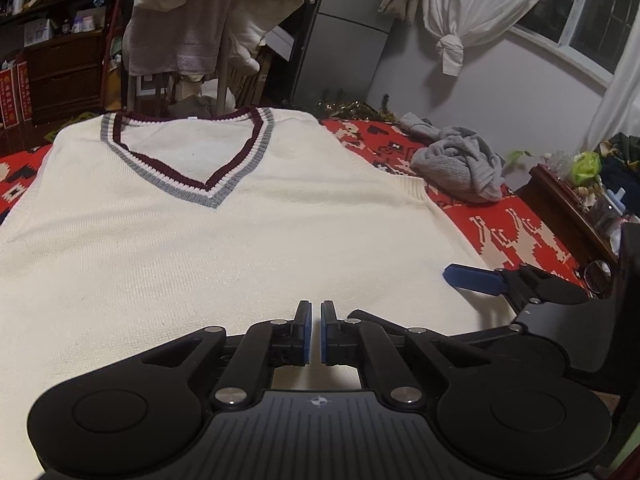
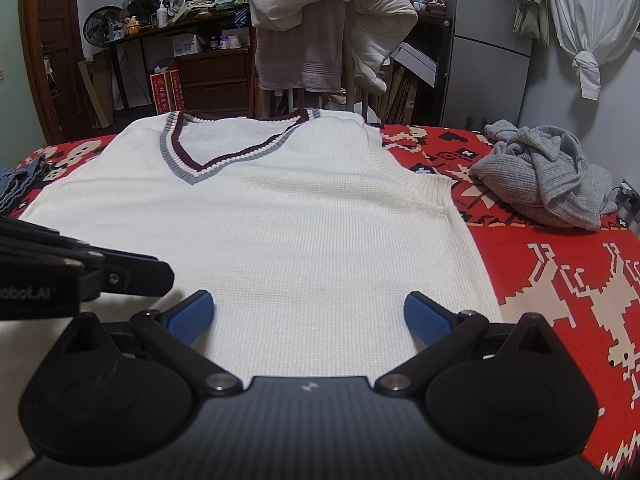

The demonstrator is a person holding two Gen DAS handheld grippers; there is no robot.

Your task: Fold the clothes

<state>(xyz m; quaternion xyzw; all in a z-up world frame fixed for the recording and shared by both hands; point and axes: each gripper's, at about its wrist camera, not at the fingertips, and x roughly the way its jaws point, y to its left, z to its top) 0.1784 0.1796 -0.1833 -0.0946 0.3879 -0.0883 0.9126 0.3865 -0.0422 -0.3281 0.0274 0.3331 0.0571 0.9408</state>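
Note:
A cream knitted vest [image 1: 240, 240] with a maroon and grey V-neck lies flat, front up, on a red patterned blanket [image 1: 520, 232], its collar at the far side. My left gripper [image 1: 316, 308] sits low over the near hem, its blue pads almost together with only a thin gap and no cloth visible between them. In the right wrist view the same vest [image 2: 300, 220] fills the middle. My right gripper [image 2: 306, 300] is open wide just above the hem near the vest's right side, nothing between its fingers. The left gripper's black body [image 2: 120, 276] shows close on its left.
A crumpled grey garment [image 2: 548, 184] lies on the blanket [image 2: 560, 280] to the right of the vest. Denim cloth [image 2: 16, 184] pokes in at the left edge. Behind the bed stands a chair draped with white clothes [image 2: 320, 28]. A low wooden side table [image 1: 560, 200] is at the right.

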